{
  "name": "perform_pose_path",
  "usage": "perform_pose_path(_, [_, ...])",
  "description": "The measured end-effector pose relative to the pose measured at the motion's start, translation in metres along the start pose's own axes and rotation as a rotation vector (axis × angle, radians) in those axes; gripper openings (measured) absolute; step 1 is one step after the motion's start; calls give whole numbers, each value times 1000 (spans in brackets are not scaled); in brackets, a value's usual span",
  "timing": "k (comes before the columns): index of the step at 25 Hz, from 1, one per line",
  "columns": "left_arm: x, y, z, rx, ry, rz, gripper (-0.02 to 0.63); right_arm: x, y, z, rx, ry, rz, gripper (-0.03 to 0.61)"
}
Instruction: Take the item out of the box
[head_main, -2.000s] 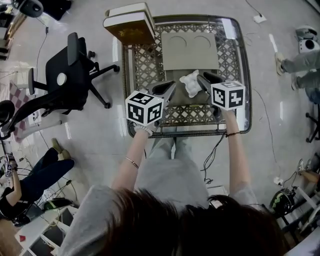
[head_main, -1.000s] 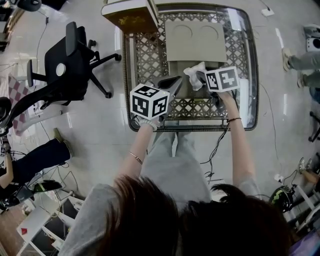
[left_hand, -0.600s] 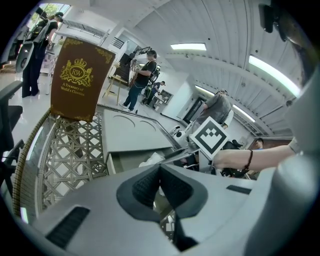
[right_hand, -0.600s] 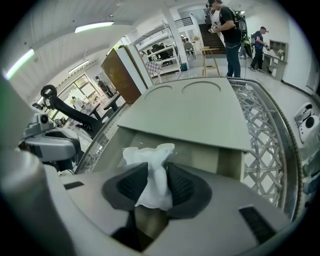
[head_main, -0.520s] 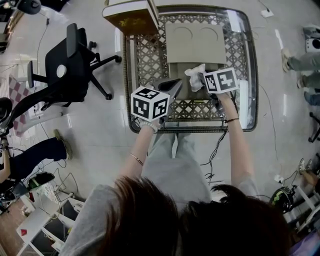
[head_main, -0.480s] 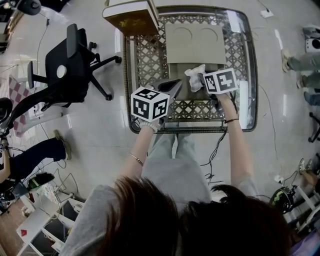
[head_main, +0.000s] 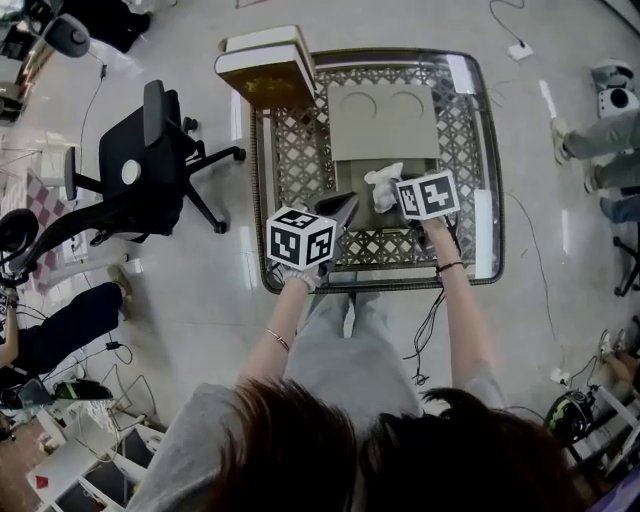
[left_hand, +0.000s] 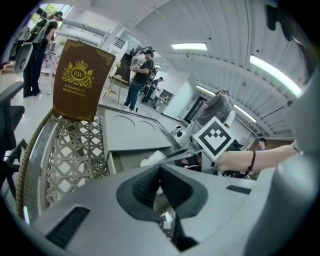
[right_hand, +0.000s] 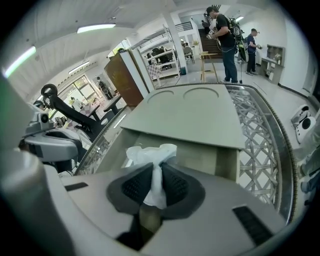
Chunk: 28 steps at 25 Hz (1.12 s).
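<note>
Grasping white wad (right_hand: 148, 153) in box (right_hand: 226, 162) | right gripper (right_hand: 154, 170) fingers just closing, pinching wad | left gripper (left_hand: 160, 169) fingers meeting, empty | next: lifting out

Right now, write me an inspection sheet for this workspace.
Surface: glass-topped lattice table, nothing spilled on it that I can see.
Job's things: grey box open, lid folded back; crumpled white item raised at its opening.
Clutter: brown book standing at the table's far left corner.
Grippers: right gripper has just been closing and pinches the white item; left gripper shut and empty, at the box's near left edge.
Cables: black cable on the floor below the table's near edge; white plug past the far right corner.
Surroundings: black office chair to the left; people standing and sitting around.
</note>
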<state>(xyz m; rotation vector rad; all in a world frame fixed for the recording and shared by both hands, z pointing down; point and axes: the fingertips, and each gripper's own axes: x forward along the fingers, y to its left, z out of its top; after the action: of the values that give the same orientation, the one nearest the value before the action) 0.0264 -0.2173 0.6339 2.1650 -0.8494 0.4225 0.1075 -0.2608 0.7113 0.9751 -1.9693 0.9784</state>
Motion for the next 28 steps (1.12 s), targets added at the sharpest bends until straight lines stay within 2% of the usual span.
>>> perform_pose_path(10, [-23,-11,17,14,-61,0,17,-37,17,17,30,-113,30,67])
perform_pose_path(28, [-83,-45,71,155,-210,-13,17,-127,59,50,6,-394,113,67])
